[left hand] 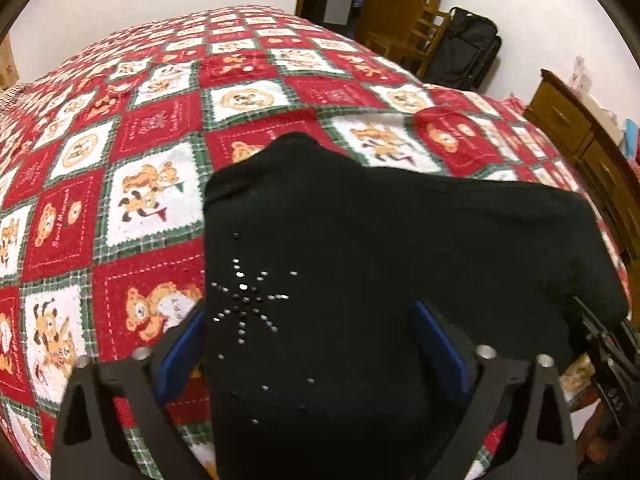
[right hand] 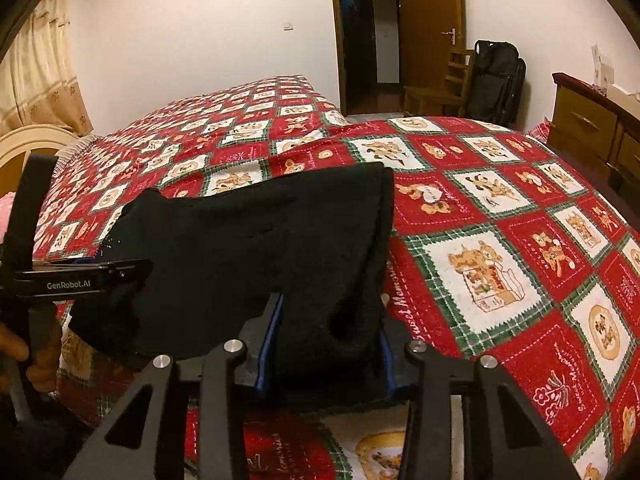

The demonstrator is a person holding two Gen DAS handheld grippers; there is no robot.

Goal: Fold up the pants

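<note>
Black pants (left hand: 380, 256) lie folded into a compact bundle on the red, white and green checked bedspread (left hand: 160, 120). A rhinestone star (left hand: 244, 300) decorates the near left part. My left gripper (left hand: 308, 328) is open, its blue-padded fingers (left hand: 440, 344) wide apart with the pants' near edge draped between them. In the right wrist view the pants (right hand: 260, 240) fill the middle. My right gripper (right hand: 328, 332) has its fingers (right hand: 272, 332) around the pants' right near corner, partly closed on the thick fabric. The left gripper (right hand: 80, 276) shows at the left edge.
The bedspread (right hand: 500, 240) covers the whole bed. A wooden dresser (right hand: 592, 128) stands at the right. A black bag (right hand: 496, 80), a wooden chair (right hand: 452, 84) and an open door (right hand: 428, 20) are at the far wall. A curtain (right hand: 44, 76) hangs left.
</note>
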